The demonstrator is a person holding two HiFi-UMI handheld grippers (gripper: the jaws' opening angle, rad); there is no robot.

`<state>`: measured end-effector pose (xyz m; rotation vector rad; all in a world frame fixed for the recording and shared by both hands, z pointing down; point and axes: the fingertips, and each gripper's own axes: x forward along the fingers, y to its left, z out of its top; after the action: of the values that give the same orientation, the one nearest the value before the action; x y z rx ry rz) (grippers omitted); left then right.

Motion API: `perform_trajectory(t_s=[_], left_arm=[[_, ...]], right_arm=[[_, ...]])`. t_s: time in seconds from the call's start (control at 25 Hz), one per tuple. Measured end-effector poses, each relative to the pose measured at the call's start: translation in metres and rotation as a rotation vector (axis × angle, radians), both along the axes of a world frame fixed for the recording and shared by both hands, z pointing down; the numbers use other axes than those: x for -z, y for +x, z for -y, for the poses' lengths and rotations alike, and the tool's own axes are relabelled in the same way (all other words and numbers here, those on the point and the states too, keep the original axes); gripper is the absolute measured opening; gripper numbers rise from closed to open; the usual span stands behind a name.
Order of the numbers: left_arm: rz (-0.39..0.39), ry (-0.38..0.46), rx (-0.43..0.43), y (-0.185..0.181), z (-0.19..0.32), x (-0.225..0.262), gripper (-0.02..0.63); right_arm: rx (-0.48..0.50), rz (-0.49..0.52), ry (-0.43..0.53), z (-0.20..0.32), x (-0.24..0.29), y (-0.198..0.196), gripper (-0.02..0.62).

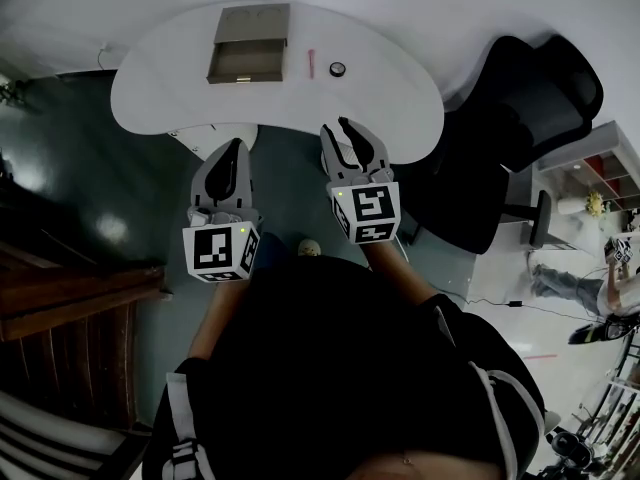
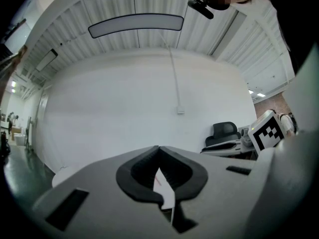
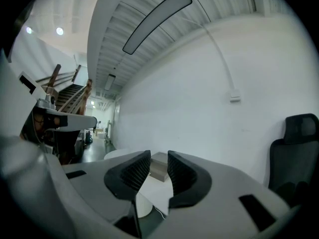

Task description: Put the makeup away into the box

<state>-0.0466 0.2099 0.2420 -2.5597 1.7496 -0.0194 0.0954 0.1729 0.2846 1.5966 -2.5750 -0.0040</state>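
A brown wooden staircase (image 1: 70, 298) takes up the nine o'clock side of the head view. Next is the grey left gripper (image 1: 237, 146), which hangs over the dark floor just short of the white rounded table (image 1: 390, 93). In the left gripper view its black ribbed jaws meet at the tips and hold nothing.

On the table, at the left gripper's twelve o'clock, sits the flat grey-beige rectangular box (image 1: 248, 43). Its near part is open and dark inside. At the box's three o'clock lies the thin red makeup stick (image 1: 310, 63), close to the box but apart from it. It also shows through the slit behind the left jaws. Just beyond the stick, again at three o'clock, rests the small round black makeup pot (image 1: 337, 69). Both pieces are on the bare tabletop, outside the box.

At the pot's six o'clock is the grey right gripper (image 1: 335, 126), its tips at the table's near edge. In the right gripper view its jaws stand a narrow gap apart and are empty, with the box visible on the table beyond them. A black padded office chair (image 1: 540, 98) stands at the table's three o'clock.
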Motion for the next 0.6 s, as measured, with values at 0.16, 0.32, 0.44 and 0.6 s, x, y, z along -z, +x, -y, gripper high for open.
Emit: perform_trajectory(t_s=[0.16,0.32,0.44,0.6], left_arm=[[0.003,-0.010,-0.002,0.001,0.014,-0.003,0.008],[0.011,-0.017,-0.015,-0.001,0.033,-0.006,0.008],[0.012,-0.025,-0.029,-0.003,0.052,-0.012,0.008],[0.009,-0.024,-0.055,-0.005,0.079,-0.017,0.008]], right_arm=[[0.004,0.002,-0.017,0.016,-0.007,-0.003,0.124],[-0.002,0.001,-0.026,0.032,-0.010,-0.006,0.124],[-0.017,-0.002,-0.035,0.049,-0.015,-0.008,0.125],[-0.036,-0.008,-0.043,0.070,-0.020,-0.010,0.126]])
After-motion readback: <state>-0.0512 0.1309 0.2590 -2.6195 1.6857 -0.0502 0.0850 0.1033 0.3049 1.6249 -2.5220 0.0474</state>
